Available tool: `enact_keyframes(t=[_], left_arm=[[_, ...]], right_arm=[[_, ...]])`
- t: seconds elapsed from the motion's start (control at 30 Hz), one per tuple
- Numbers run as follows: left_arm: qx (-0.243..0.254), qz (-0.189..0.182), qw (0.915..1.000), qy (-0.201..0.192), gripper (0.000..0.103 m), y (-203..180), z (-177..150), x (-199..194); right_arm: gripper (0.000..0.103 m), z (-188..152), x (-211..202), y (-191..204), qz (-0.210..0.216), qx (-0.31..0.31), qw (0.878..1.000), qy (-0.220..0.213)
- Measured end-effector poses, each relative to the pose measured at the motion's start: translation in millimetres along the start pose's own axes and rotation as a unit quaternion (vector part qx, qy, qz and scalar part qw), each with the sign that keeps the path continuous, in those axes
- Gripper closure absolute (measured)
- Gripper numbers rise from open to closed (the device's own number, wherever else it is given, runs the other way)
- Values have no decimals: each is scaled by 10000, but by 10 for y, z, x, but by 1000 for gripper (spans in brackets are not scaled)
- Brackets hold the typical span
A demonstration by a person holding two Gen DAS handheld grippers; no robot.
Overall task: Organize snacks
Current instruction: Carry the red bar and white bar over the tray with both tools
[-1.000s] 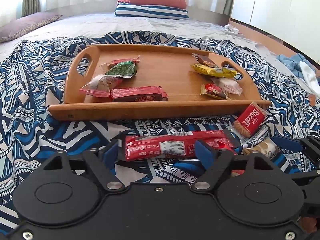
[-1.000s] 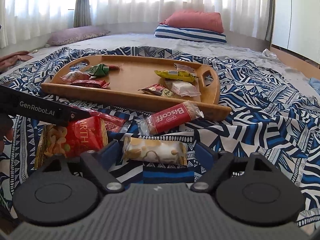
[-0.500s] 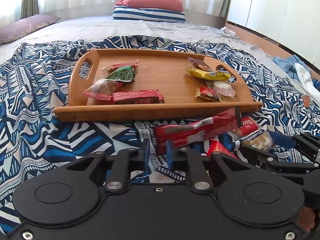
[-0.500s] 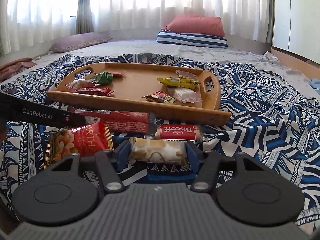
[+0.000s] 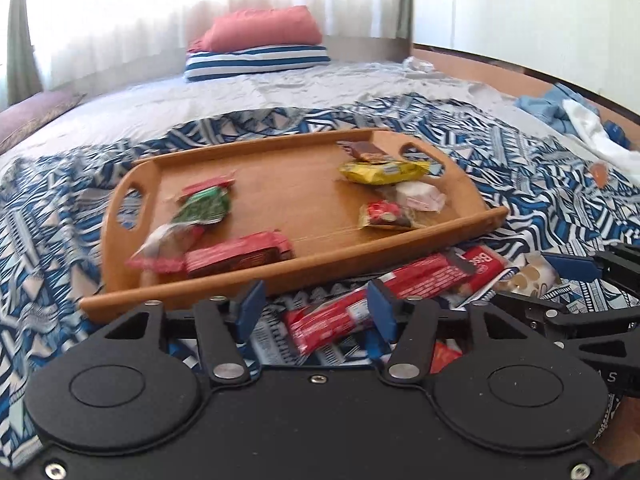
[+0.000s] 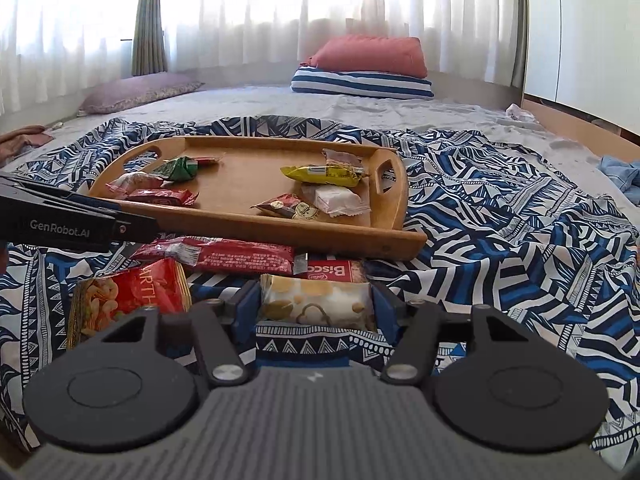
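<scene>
our left gripper (image 5: 312,308) has its jaws opening; the long red bar (image 5: 372,300) lies between them on the blanket (image 5: 56,216), the right pad near its middle, the left pad clear of it, so we judge it released, not grasped. to do this step well we would square the pads on the bar's narrow sides and close before lifting, since it lies slanted and partly over the biscoff pack (image 5: 480,264). our right gripper (image 6: 314,308) is clenched on the cream nut pack (image 6: 320,300), a pad on each end; that one we would raise level and carry over the rim of the tray (image 6: 280,228), which lies just beyond. in the tray, left group: a green wrapper (image 6: 178,168) and a red bar (image 6: 164,197); right group: a yellow bar (image 6: 324,174), a white pack (image 6: 338,200) and a small dark-red pack (image 6: 284,206). the middle looks free for setting down. in the way: the near rim, the red nut bag (image 6: 132,296) just left of our right gripper, and the two grippers working close together.
</scene>
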State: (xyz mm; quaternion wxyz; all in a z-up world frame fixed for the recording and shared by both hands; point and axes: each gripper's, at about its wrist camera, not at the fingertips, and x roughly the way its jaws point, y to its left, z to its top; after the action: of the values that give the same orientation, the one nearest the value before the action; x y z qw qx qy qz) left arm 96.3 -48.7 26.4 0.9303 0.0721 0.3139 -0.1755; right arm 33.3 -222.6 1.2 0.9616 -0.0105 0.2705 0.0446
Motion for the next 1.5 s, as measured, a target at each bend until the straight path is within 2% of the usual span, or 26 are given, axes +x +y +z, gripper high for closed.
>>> enact_keyframes(t=[0.2, 0.3, 0.43, 0.47, 0.5, 0.53, 0.87, 0.93, 1.3, 1.5], left_arm=[[159, -423, 9981, 418, 43, -146, 56, 285], [155, -702, 9957, 591, 37, -173, 34, 322], [541, -651, 9945, 619, 37, -269, -5, 320], [547, -626, 9947, 603, 38, -279, -6, 315], [498, -622, 9950, 609, 47, -277, -1, 314], [442, -599, 9954, 605, 50, -268, 8, 311], [106, -576, 9973, 448, 62, -161, 58, 148], [5, -596, 9976, 360, 77, -121, 91, 86], [-403, -458, 9981, 48, 87, 107, 310, -117], [-609, -242, 9975, -251, 88, 272, 487, -161]], right_arm=[[39, -9, -21, -93, -106, 72, 9999, -2], [39, -21, -29, -140, -160, 109, 9998, 5], [39, -40, -18, -184, -212, 144, 9997, 34], [39, -46, -9, -191, -219, 157, 9996, 46], [39, -50, -5, -195, -218, 176, 9996, 54], [39, -52, -4, -199, -212, 197, 9996, 59], [40, 29, -30, -205, -161, 315, 9994, -65], [40, 68, -29, -214, -154, 350, 9992, -98], [41, 326, 39, -207, -63, 484, 9984, -286], [42, 508, 120, -184, 37, 500, 9981, -369]])
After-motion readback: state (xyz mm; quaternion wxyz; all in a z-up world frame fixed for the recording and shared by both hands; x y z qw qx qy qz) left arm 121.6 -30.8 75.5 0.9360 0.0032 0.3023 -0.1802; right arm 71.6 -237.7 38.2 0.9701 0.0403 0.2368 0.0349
